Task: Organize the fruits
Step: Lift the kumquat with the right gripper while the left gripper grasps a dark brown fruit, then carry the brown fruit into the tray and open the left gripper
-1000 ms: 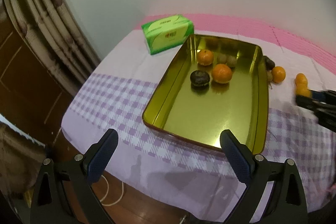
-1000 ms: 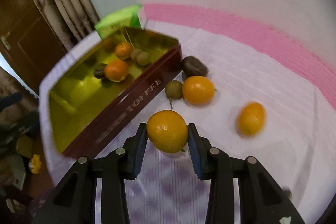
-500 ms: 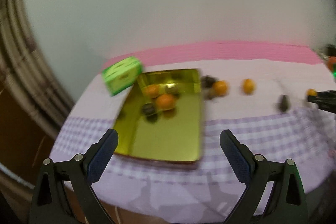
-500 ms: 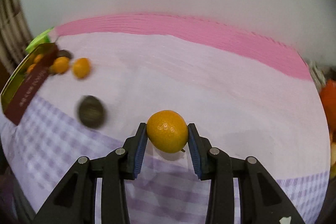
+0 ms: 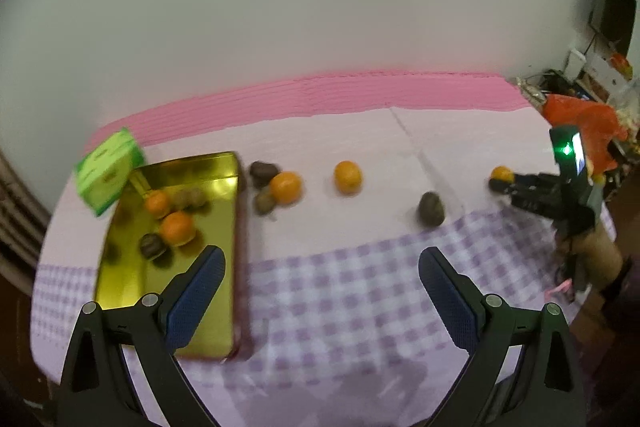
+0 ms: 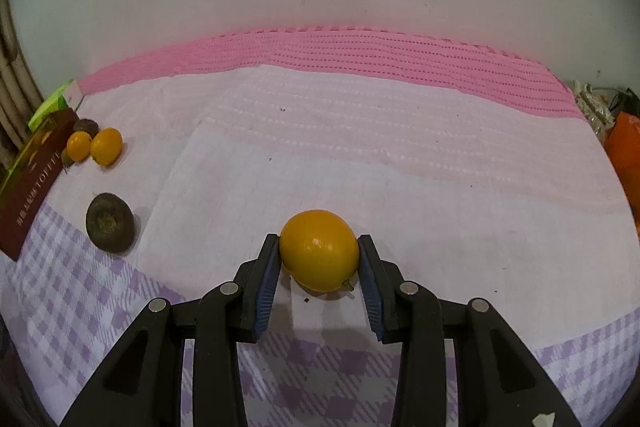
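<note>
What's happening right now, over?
Right gripper clamped on an orange. Left gripper open, empty. Gold tin far left, part filled. Dark fruit lies between.

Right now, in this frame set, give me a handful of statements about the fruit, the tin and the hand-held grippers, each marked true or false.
1. The right hand-held gripper is clamped on an orange. True.
2. The left hand-held gripper holds a dark fruit. False: its jaws stand wide apart with nothing between them.
3. The gold tin has two oranges inside. True, along with some darker fruits.
4. The green tissue box sits inside the tin. False: it stands outside, at the tin's far corner.
5. All fruit is already in the tin. False: several pieces, including a lone dark fruit, lie on the cloth.
</note>
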`<state>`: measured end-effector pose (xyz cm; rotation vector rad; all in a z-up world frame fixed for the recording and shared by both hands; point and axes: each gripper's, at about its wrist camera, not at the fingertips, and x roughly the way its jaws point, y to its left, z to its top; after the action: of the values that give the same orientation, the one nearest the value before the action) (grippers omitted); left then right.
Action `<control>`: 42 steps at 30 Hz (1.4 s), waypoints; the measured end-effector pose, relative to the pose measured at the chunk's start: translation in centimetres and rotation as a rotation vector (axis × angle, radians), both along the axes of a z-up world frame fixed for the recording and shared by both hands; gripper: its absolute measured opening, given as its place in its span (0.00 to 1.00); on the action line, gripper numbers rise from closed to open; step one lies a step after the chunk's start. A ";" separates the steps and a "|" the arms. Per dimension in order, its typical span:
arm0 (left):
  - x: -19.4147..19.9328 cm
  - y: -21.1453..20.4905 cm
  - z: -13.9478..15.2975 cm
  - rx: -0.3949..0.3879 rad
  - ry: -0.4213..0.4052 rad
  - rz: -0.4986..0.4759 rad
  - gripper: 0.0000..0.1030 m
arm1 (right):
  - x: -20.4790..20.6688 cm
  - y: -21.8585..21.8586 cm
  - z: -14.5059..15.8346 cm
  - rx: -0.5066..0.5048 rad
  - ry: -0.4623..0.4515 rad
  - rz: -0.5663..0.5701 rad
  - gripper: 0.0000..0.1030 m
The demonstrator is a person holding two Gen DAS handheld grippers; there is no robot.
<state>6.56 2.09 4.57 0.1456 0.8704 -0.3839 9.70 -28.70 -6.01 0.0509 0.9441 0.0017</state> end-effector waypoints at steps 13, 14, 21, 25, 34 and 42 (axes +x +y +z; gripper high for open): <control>7.9 -5.0 -2.5 -0.015 0.084 -0.090 0.94 | -0.1 -0.8 -0.2 0.079 -0.035 -0.025 0.34; 8.3 -5.1 -2.7 -0.015 0.088 -0.092 0.94 | -0.1 -0.9 -0.2 0.084 -0.035 -0.025 0.34; 8.3 -7.5 -4.4 -0.077 0.177 -0.181 0.94 | -0.1 -1.2 -0.2 0.111 -0.038 -0.026 0.34; 7.7 -9.8 -5.9 -0.033 0.182 -0.206 0.93 | -0.2 -1.4 -0.3 0.125 -0.040 -0.026 0.34; 8.5 -12.3 -8.9 -0.060 0.242 -0.173 0.89 | -0.2 -1.7 -0.4 0.145 -0.042 -0.026 0.34; 6.7 -14.1 -11.0 0.046 0.230 -0.132 0.34 | -0.2 -1.7 -0.3 0.140 -0.041 -0.025 0.35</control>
<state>13.29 -11.97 -6.44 0.2048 1.1005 -0.5109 9.52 -30.38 -6.33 0.1914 0.9016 0.0450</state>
